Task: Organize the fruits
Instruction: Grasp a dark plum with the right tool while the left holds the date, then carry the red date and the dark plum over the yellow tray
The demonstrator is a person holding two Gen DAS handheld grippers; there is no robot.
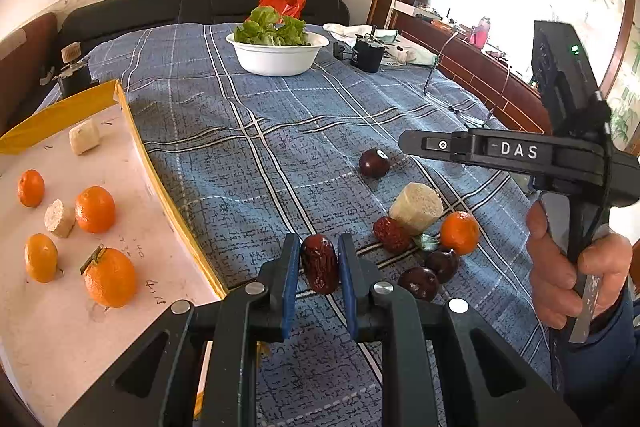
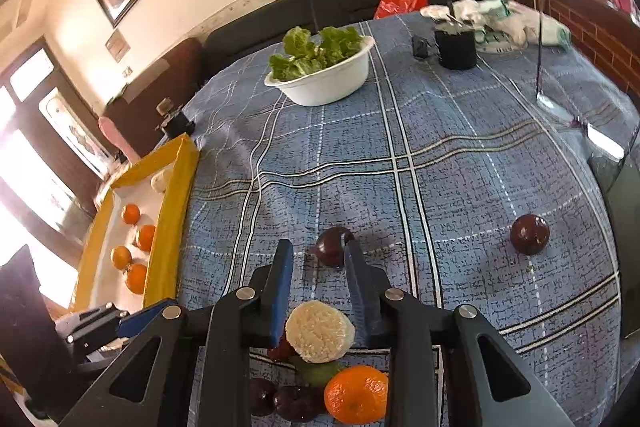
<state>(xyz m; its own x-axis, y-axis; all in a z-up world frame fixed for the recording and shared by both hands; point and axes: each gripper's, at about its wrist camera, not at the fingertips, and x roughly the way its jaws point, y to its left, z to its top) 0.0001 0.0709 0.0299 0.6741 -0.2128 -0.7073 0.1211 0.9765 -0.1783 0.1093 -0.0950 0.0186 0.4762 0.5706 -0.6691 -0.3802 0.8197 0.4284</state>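
Observation:
My left gripper (image 1: 319,259) is shut on a wrinkled red date (image 1: 319,269), held above the blue plaid cloth (image 1: 260,155). To its left lies a yellow-rimmed white tray (image 1: 132,147) with several oranges (image 1: 95,209) and pale sugarcane pieces (image 1: 84,136). On the cloth to the right lie a sugarcane chunk (image 1: 416,207), an orange (image 1: 459,232), another red date (image 1: 392,234) and dark plums (image 1: 374,163). My right gripper (image 2: 318,259) is open above the sugarcane chunk (image 2: 319,331), with a plum (image 2: 332,246) between its tips and an orange (image 2: 356,394) below. It shows side-on in the left wrist view (image 1: 408,143).
A white bowl of lettuce (image 1: 276,55) stands at the far middle of the table. A black cup (image 1: 367,54), a red bag (image 1: 285,1) and white cloths sit at the back. Another plum (image 2: 529,233) lies far right. A thin metal stand (image 2: 540,47) rises at the right.

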